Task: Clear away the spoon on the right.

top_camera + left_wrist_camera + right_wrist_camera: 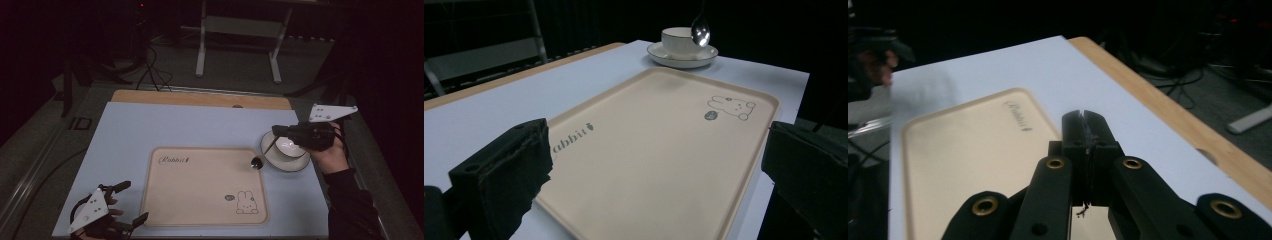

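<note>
Right jaws clamped together on a thin spoon handle; left jaws spread wide, nothing between them.

High view: right gripper (pixel 278 132) sits over the cup (pixel 287 146) and saucer (pixel 285 165) at the tray's right edge. The spoon (pixel 257 162) hangs down-left from it, bowl at the tray (pixel 200 210) corner, just beside the saucer; can't tell whether it touches down. Left gripper (pixel 131 201) idles at the near left corner of the table (pixel 130 130), off the tray.

Left gripper view: spoon (pixel 700 31) bowl hangs in front of the cup (pixel 679 40), which stands on its saucer (pixel 684 59). Tray (pixel 659 150) lies flat between the open jaws' sightline.

Right gripper view: right gripper (pixel 1084 125) pads pressed flat together, tray (pixel 973 150) below; the handle itself is too thin to make out here.

Handling, my read: spoon is light, stiff, polished metal, so slippery, and pinched at one end it can pivot. Better grip is mid-handle, across the flat. Cup and saucer look ceramic: fragile, and the cup sits loose on the saucer, so keep the swinging bowl clear of the rim.
</note>
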Action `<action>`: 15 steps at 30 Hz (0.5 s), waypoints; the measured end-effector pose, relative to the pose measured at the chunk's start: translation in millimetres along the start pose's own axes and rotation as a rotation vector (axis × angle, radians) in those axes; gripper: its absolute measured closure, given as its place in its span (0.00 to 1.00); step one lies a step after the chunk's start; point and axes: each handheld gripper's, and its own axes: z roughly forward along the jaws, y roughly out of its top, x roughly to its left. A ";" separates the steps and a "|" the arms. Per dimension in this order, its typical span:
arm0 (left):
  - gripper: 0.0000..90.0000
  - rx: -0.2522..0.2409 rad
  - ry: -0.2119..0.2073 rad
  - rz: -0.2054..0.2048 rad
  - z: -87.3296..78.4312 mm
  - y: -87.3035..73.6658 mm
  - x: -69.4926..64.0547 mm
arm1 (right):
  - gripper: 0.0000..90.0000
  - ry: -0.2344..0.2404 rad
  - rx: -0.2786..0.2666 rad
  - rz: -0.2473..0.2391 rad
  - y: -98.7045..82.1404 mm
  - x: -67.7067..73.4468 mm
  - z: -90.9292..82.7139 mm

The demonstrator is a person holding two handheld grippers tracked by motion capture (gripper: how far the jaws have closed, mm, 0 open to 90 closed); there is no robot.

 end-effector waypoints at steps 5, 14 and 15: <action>0.00 0.001 -0.001 0.000 0.1 -0.1 -0.1 | 0.99 0.055 0.046 -0.020 -1.4 7.2 13.4; 0.00 0.002 -0.003 0.002 -0.1 -0.1 -0.2 | 0.99 0.152 0.082 -0.044 -5.6 20.8 34.5; 0.00 0.002 -0.003 0.002 -0.1 -0.1 -0.2 | 0.99 0.162 0.087 -0.047 -6.3 22.3 37.1</action>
